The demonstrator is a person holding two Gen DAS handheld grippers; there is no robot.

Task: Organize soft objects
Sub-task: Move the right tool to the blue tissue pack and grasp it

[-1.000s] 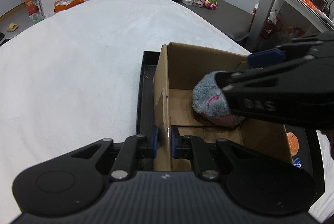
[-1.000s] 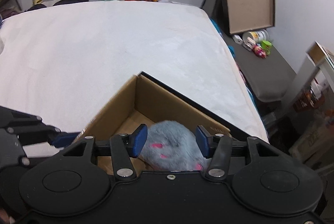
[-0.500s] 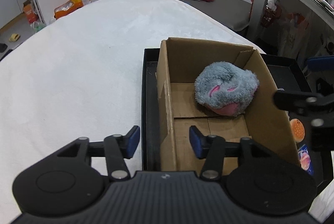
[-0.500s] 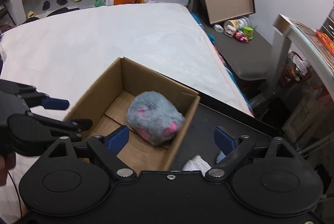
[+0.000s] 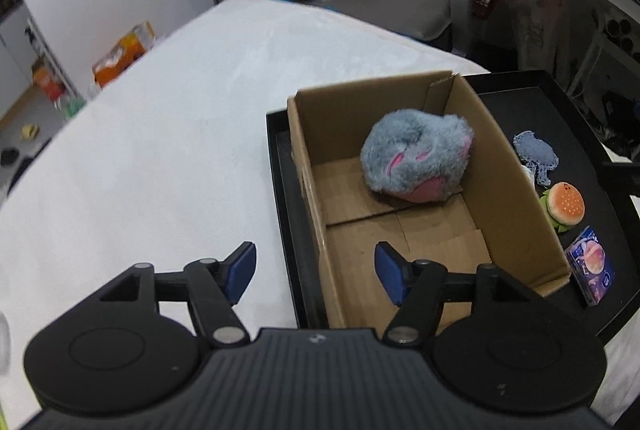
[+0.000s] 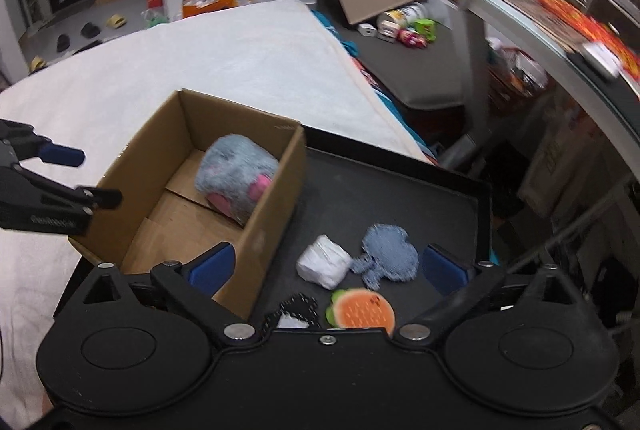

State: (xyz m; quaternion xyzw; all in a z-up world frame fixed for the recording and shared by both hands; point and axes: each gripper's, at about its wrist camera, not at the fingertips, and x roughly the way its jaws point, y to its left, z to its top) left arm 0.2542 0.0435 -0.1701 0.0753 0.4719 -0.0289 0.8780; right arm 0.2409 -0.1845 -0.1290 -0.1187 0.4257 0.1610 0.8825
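Resting in cardboard box: grey plush toy. Left hand-held gripper opening, straddling box wall untouched; right hand-held gripper opening wide, empty.

One cardboard box stands on one black tray. The box holds one grey plush toy. Outside the box, the tray carries five loose soft items: one denim patch, one white bundle, one burger toy, one black-edged white piece and one purple packet. The packet appears in the left wrist view only; the white bundle and the black-edged piece are clear in the right wrist view only. Total soft items counted: six. Two grippers are in view: one left gripper and one right gripper, each with two blue pads.
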